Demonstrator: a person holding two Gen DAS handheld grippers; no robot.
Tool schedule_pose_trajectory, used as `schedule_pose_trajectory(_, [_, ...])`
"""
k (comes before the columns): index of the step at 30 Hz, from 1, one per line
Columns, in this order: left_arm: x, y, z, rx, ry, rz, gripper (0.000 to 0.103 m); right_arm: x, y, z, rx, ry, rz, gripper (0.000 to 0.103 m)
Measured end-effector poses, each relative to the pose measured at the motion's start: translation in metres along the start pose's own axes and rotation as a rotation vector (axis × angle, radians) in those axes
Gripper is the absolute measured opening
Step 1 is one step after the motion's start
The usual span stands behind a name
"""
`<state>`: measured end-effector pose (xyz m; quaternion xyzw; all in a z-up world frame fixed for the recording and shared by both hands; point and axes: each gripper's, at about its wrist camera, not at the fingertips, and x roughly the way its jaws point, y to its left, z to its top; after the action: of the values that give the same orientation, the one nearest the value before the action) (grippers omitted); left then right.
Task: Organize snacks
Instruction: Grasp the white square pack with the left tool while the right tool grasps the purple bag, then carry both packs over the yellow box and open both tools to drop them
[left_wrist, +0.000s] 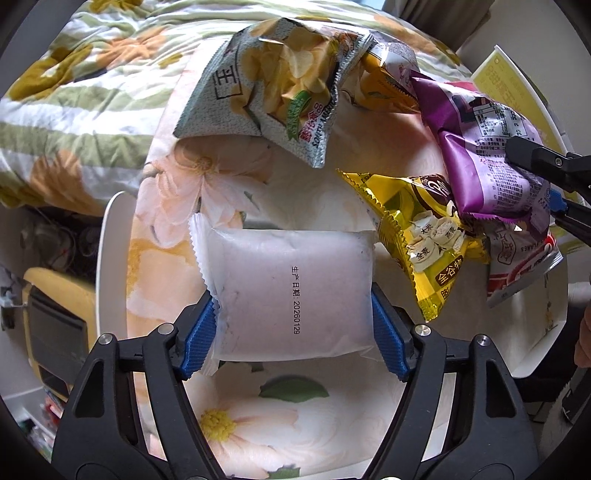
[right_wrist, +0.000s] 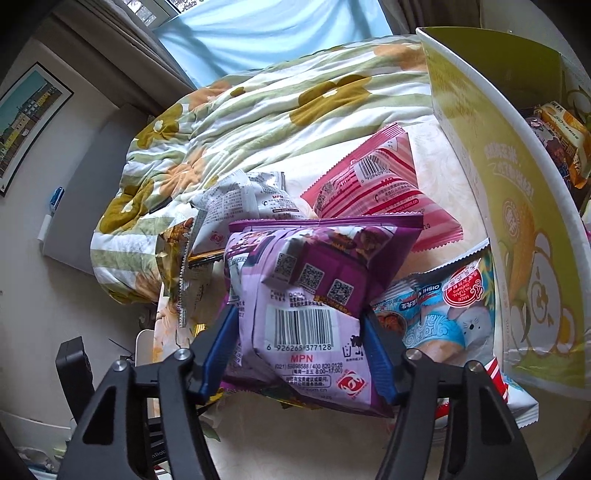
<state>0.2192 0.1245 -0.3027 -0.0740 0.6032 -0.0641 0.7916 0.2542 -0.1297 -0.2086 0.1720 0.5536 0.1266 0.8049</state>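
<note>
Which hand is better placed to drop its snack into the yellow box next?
Right, probably. Its tongs already clamp the purple packet, and the yellow box stands just beside it. The left tongs hold the white packet farther away.

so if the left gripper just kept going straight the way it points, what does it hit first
The left gripper already pinches the white packet, so that packet leads. Straight beyond it lies the floral cloth, probably first contact; depth is unclear. The yellow bag sits off right.

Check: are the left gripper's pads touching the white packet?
Touching. The left wrist view shows both blue pads of the left gripper pressed against the white packet's sides.
</note>
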Motion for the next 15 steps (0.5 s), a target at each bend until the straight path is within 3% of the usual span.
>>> schedule_pose_trajectory(11, [-0.030, 0.020, -0.015, -0.031, -0.039, 0.020, 0.072, -0.021, -0.001, -0.010, 0.029, -0.041, 0.030, 0.051])
schedule_pose_trajectory(15, [-0.044, 0.016, -0.018, 0.012, -0.067, 0.057, 0.072, -0.033, -0.001, -0.013, 0.034, -0.057, 0.034, 0.051])
